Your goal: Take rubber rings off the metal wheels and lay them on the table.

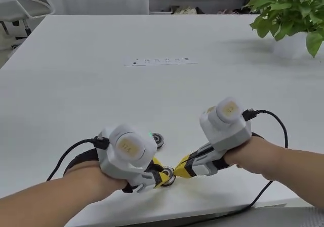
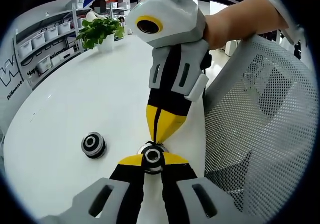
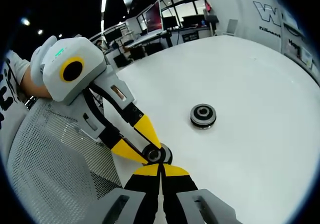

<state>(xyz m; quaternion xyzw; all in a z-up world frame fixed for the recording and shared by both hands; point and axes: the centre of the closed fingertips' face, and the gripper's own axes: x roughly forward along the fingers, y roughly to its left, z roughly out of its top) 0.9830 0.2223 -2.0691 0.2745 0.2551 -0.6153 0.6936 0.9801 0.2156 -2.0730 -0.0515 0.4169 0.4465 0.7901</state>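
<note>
A small metal wheel [image 1: 167, 176] with a black rubber ring is held just above the white table's [image 1: 152, 90] near edge. My left gripper [image 1: 163, 175] is shut on this wheel [image 2: 152, 155], its yellow tips clamping both sides. My right gripper [image 1: 178, 172] comes in from the right, its jaws pressed together on the ring at the rim of the wheel [image 3: 153, 154]. A second wheel [image 1: 158, 140] with its ring on lies flat on the table just beyond the grippers; it is also visible as the second wheel [image 2: 93, 144] and the second wheel [image 3: 203, 115].
A white socket strip [image 1: 159, 61] lies mid-table. A potted plant [image 1: 288, 9] stands at the far right corner. A white mesh chair [image 2: 260, 119] sits close behind the near table edge. Black cables [image 1: 276, 121] trail from both grippers.
</note>
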